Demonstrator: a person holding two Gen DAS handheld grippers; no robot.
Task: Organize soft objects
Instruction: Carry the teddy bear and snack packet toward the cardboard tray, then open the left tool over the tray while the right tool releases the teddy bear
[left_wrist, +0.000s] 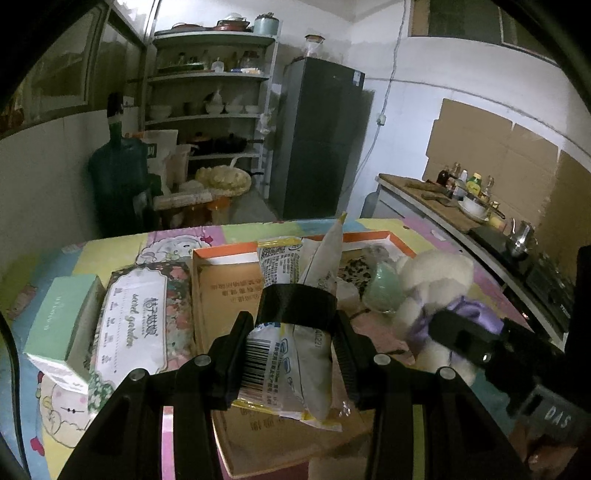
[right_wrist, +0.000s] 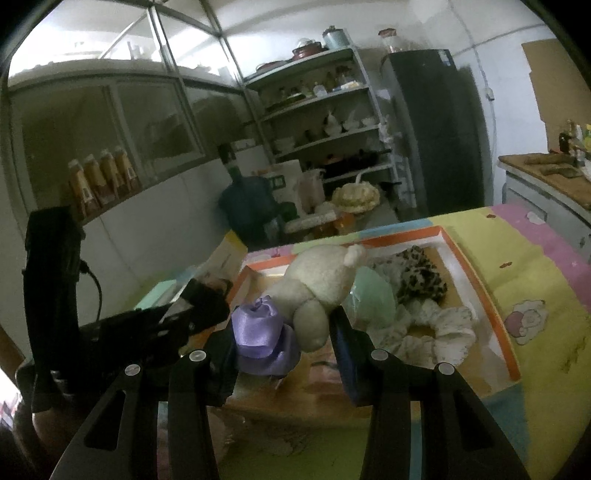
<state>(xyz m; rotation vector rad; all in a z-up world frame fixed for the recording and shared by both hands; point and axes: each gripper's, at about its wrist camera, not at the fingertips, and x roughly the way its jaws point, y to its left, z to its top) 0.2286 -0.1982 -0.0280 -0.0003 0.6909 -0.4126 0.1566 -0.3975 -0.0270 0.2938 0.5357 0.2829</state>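
**Over the tray: both grippers loaded**

Between L gripper (left_wrist: 291, 354) jaws, part-closed, sits a snack packet bundle (left_wrist: 295, 332), pinched mid-length so it hangs balanced above the orange-rimmed tray (left_wrist: 369, 236). R gripper (right_wrist: 282, 354) clamps plush bear (right_wrist: 317, 284) w/ purple bow (right_wrist: 262, 328), low over tray, prob. for placing beside scrunchies (right_wrist: 424, 328).

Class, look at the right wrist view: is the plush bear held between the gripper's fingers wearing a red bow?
No. The bow on the cream plush bear gripped by the right gripper is purple satin.
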